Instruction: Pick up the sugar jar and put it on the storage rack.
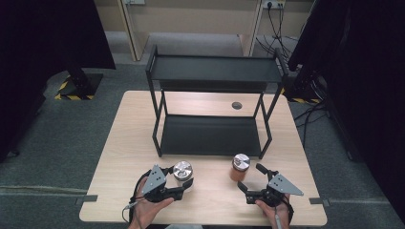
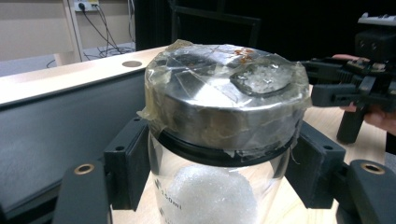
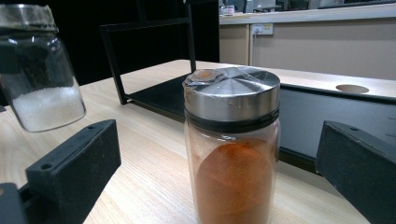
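From up high, the person's left tongs (image 1: 184,183) are pinching a glass jar of white grains (image 1: 183,172) near the front of the wooden counter (image 1: 124,143), and the jar looks lifted a little, likely so it can go onto the black two-level rack (image 1: 210,133) standing just behind. The right tongs (image 1: 251,176) are spread wide just in front of a jar of orange-red powder (image 1: 239,167), which stands on the counter, perhaps waiting its turn. In the left gripper view, the black pads (image 2: 126,163) press on the glass just under the shiny taped lid (image 2: 224,98), a good spot because the lid's edge keeps the jar from slipping down. In the right gripper view, the powder jar (image 3: 232,149) stands upright between the two open jaws with a gap on each side, untouched, and the white jar (image 3: 39,70) hangs tilted above the counter at the left.
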Tool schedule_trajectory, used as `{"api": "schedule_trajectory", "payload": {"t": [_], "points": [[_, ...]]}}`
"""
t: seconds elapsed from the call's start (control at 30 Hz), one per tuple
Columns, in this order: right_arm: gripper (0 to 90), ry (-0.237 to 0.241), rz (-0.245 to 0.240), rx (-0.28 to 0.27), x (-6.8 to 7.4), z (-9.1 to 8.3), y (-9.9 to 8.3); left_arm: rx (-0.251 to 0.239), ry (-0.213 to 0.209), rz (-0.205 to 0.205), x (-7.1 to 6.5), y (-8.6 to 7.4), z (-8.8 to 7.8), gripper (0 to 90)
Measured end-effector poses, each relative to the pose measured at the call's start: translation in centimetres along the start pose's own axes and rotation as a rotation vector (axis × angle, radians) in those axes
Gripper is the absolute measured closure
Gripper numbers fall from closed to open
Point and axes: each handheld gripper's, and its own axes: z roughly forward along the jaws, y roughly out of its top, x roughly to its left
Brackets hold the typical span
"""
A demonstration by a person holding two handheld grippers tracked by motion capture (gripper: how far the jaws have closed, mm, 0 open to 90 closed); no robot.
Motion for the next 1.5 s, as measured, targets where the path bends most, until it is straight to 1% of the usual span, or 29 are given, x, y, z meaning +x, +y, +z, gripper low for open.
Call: {"api": "schedule_trajectory", "payload": {"t": [0.1, 0.17, 0.27, 0.37, 0.5, 0.6, 0.63, 0.7, 0.73, 0.87, 1.0, 1.07, 1.1, 1.2, 1.27, 1.43, 1.5], "points": [[0.4, 0.0, 0.002, -0.001, 0.0, 0.0, 0.0, 0.004, -0.013, -0.002, 0.4, 0.8, 0.2, 30.9], [0.4, 0.0, 0.003, -0.001, 0.0, 0.0, 0.0, -0.002, -0.024, -0.002, 0.6, 1.3, 0.3, 30.9], [0.4, -0.001, 0.003, -0.002, 0.0, 0.0, 0.0, -0.01, -0.026, 0.013, 0.8, 2.4, 0.4, 30.9], [0.4, 0.0, 0.003, -0.002, 0.0, 0.0, 0.0, -0.019, -0.031, 0.013, 1.2, 3.4, 0.3, 31.0], [0.4, 0.002, 0.005, -0.002, 0.0, 0.0, 0.0, -0.021, -0.035, 0.034, 2.1, 5.6, -0.1, 30.9], [0.4, 0.0, 0.006, -0.005, -0.1, -0.1, 0.0, -0.024, -0.039, 0.023, 2.9, 7.2, -0.5, 30.9], [0.4, -0.001, 0.006, -0.006, -0.1, -0.1, 0.0, -0.023, -0.038, 0.028, 3.1, 7.7, -0.6, 30.9], [0.4, -0.001, 0.006, -0.005, -0.1, 0.0, 0.0, -0.024, -0.017, 0.053, 3.2, 8.8, -0.8, 31.0], [0.4, -0.001, 0.006, -0.005, -0.1, 0.0, 0.0, -0.025, -0.013, 0.059, 3.2, 9.2, -0.8, 30.9], [0.4, 0.0, 0.008, -0.002, -0.1, 0.0, 0.0, -0.021, -0.016, 0.056, 3.9, 11.0, -0.8, 31.0], [0.4, -0.001, 0.01, -0.002, -0.1, 0.1, -0.1, -0.02, -0.012, 0.058, 4.3, 12.7, -0.6, 31.0], [0.4, -0.001, 0.008, -0.001, -0.1, 0.1, -0.1, -0.02, -0.014, 0.05, 4.6, 13.7, -0.4, 30.9], [0.4, 0.0, 0.008, -0.001, -0.1, 0.1, -0.1, -0.02, -0.013, 0.048, 4.7, 14.0, -0.4, 31.0], [0.4, -0.001, 0.008, -0.001, -0.1, 0.1, -0.1, -0.015, -0.002, 0.064, 4.7, 15.4, -0.2, 30.9], [0.4, -0.001, 0.008, 0.001, -0.1, 0.1, -0.1, -0.008, -0.005, 0.061, 4.9, 16.6, -0.1, 31.0], [0.4, 0.0, 0.007, -0.002, -0.1, 0.0, -0.1, -0.001, 0.004, 0.059, 5.2, 18.6, 0.1, 31.0], [0.4, -0.001, 0.009, -0.003, -0.1, 0.0, -0.1, -0.002, 0.006, 0.055, 5.5, 19.5, 0.2, 31.0]]}}
